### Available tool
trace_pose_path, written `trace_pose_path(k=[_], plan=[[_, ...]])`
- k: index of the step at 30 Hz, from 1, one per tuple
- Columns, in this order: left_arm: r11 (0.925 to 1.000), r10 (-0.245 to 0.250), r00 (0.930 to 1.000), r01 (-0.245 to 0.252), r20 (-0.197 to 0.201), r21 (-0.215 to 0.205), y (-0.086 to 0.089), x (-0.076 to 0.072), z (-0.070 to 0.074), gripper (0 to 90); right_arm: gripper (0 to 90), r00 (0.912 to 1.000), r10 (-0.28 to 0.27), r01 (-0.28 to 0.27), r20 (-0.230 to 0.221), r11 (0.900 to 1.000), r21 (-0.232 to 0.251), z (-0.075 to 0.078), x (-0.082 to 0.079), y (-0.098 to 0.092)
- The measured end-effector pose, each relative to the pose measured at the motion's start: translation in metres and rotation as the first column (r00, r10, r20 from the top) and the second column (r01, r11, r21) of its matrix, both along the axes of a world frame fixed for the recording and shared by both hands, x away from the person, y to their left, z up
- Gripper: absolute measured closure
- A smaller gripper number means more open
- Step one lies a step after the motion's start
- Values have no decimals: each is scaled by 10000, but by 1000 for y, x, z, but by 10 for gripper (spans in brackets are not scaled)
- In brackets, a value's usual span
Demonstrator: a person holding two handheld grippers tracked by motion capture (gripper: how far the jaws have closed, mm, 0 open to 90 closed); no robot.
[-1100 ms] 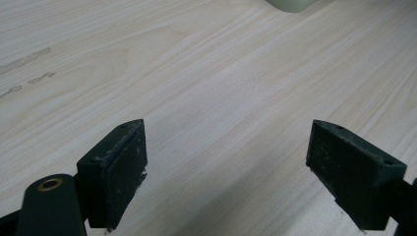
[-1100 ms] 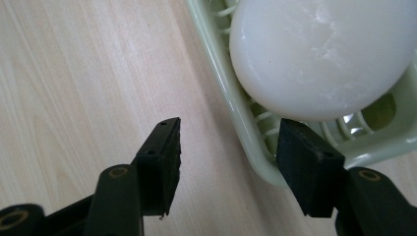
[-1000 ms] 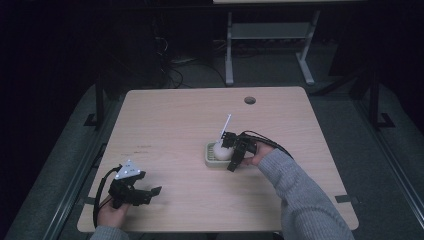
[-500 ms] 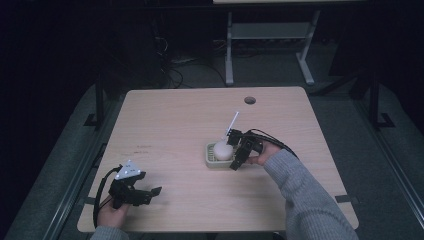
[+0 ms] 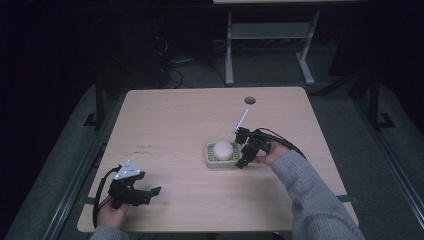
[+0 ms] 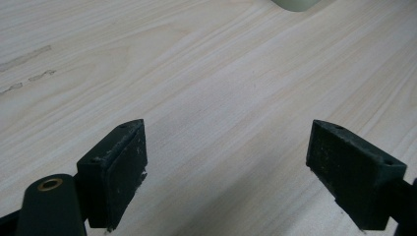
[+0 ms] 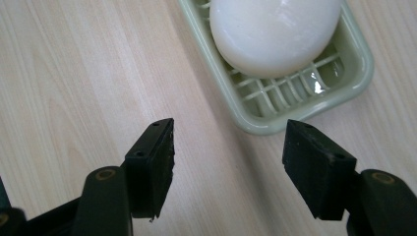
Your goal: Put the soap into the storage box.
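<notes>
A round white soap (image 5: 223,150) (image 7: 275,34) lies in a pale green slatted soap dish (image 5: 212,161) (image 7: 260,125) right of the table's middle. My right gripper (image 5: 241,149) (image 7: 228,132) hovers just right of the dish, a little above the wood. Its jaws have just been opening; they stand apart with nothing between them, and the near rim of the dish lies just beyond the tips. My left gripper (image 5: 152,191) (image 6: 226,137) rests near the front left corner, open over bare wood. A corner of the dish (image 6: 295,4) shows far ahead of it.
The light wooden table (image 5: 175,120) has a round cable hole (image 5: 250,100) near its far edge. A metal table frame (image 5: 265,32) and cables on the floor lie beyond. Dark floor surrounds the table on all sides.
My right gripper has drawn back to the right and slightly up from the soap, and its jaws have parted. The soap stays in the dish. The left gripper has not moved.
</notes>
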State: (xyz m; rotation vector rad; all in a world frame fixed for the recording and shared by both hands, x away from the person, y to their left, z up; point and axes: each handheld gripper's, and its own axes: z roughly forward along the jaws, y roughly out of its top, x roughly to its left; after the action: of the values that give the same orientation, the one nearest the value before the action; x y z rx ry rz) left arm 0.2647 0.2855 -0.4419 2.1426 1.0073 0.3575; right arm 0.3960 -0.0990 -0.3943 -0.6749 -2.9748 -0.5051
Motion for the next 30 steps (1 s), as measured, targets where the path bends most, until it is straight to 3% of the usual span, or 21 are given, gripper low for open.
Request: trace_pose_path(k=[30], plan=[[10000, 52, 10000, -52, -10, 29, 1, -1, 0, 153, 352, 9971, -753, 751, 130, 9971, 147, 2, -8, -39]])
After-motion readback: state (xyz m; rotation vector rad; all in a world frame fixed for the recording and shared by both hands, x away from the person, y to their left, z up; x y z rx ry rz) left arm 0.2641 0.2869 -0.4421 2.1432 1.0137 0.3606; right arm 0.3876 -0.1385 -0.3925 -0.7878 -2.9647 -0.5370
